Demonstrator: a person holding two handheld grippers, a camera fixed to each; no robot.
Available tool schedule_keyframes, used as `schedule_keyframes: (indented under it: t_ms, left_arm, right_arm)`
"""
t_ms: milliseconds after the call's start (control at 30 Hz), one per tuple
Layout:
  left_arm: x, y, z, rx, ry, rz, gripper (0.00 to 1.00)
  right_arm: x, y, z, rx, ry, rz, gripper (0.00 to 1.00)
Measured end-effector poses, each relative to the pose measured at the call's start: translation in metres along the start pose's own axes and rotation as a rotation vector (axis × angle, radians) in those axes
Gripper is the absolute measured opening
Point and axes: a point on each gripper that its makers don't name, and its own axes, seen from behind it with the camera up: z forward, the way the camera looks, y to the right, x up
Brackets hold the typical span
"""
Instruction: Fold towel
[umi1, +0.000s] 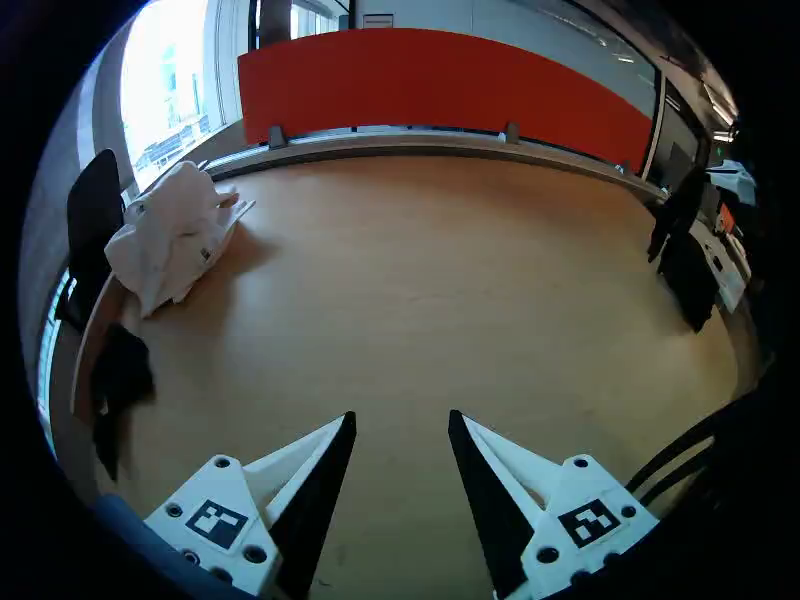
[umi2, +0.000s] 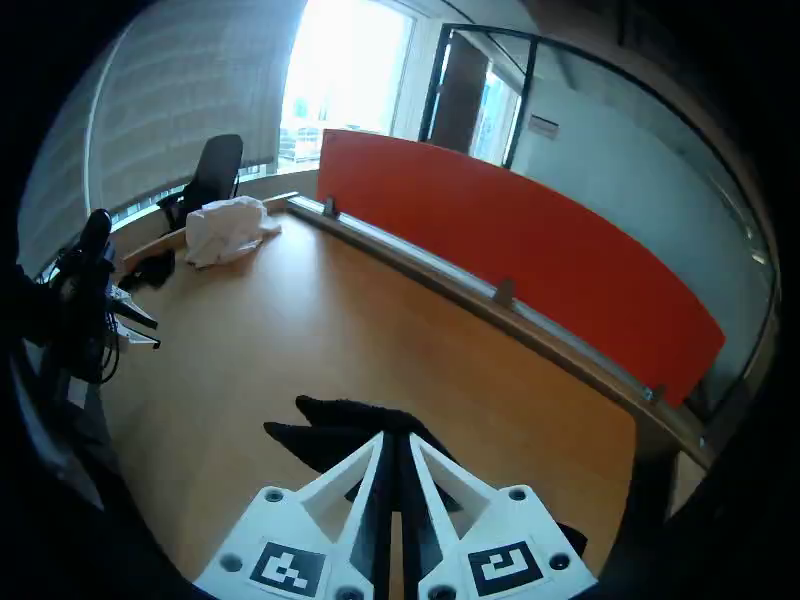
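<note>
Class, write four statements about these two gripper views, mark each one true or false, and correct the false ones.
1. The left gripper is open above the bare wooden table. True.
2. The white cloth pile lies right beside the right gripper. False: it lies at the far end of the table, near the black chair.
3. The divider along the table's far edge is blue. False: it is red.
4. The right gripper's fingers are drawn together on a black towel. True.
</note>
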Motion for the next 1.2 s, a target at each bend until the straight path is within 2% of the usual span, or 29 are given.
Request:
schedule_keyframes:
  t_ms: [367,833,1200]
  left_arm:
    - [0.001,0.001,0.002,0.007,-0.005,0.004,0.67]
    - [-0.001,0.002,0.002,0.022,-0.018,0.007,0.67]
    - [0.001,0.006,0.004,0.03,-0.024,0.006,0.67]
  right_arm:
    - [-0.007,0.049,-0.005,-0.06,-0.013,0.033,0.04]
    - [-0.019,0.116,-0.005,-0.132,-0.05,0.042,0.04]
    - [-0.032,0.155,-0.007,-0.173,-0.08,0.058,0.04]
